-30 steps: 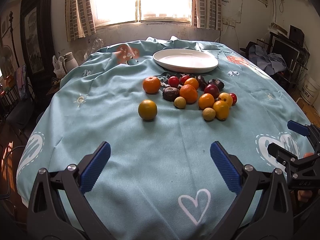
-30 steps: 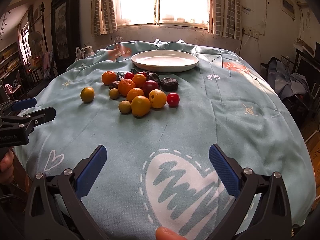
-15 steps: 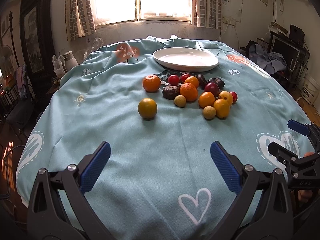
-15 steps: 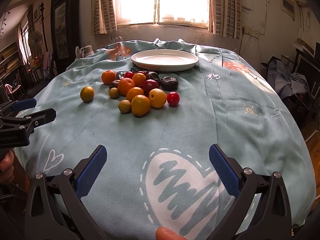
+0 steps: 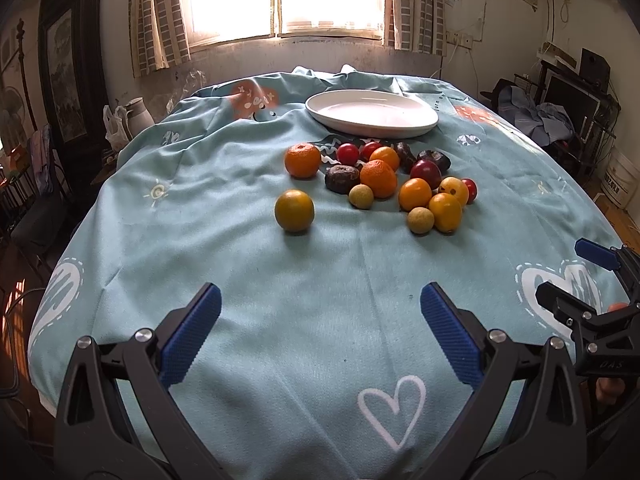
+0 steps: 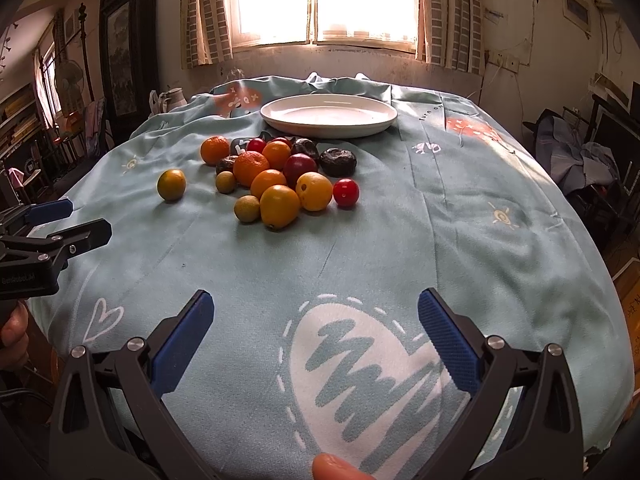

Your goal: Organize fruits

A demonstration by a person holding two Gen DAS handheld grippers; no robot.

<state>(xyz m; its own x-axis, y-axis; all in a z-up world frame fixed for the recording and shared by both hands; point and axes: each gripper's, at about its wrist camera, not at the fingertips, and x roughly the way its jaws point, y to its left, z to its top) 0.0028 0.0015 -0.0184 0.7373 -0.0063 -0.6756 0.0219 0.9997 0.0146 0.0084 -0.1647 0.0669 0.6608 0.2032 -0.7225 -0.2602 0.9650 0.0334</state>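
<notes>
Several fruits lie in a cluster (image 5: pixel 400 184) (image 6: pixel 280 176) on the teal tablecloth: oranges, red plums, small yellow-green ones and dark wrinkled ones. One greenish orange (image 5: pixel 294 211) (image 6: pixel 171 185) sits apart on the left. Behind them stands an empty white plate (image 5: pixel 372 114) (image 6: pixel 328 115). My left gripper (image 5: pixel 320 336) is open near the table's front edge, well short of the fruit. My right gripper (image 6: pixel 314 332) is open too, over a white heart print, with nothing between its fingers.
The cloth-covered table (image 5: pixel 200 160) drops off at left, right and front. A white jug (image 5: pixel 138 114) stands beyond the far left edge. Cluttered furniture (image 6: pixel 592 160) fills the right side of the room. A fingertip (image 6: pixel 334 470) shows at the bottom of the right wrist view.
Both views have shifted very slightly; the fruits and plate have stayed put and both grippers remain open.
</notes>
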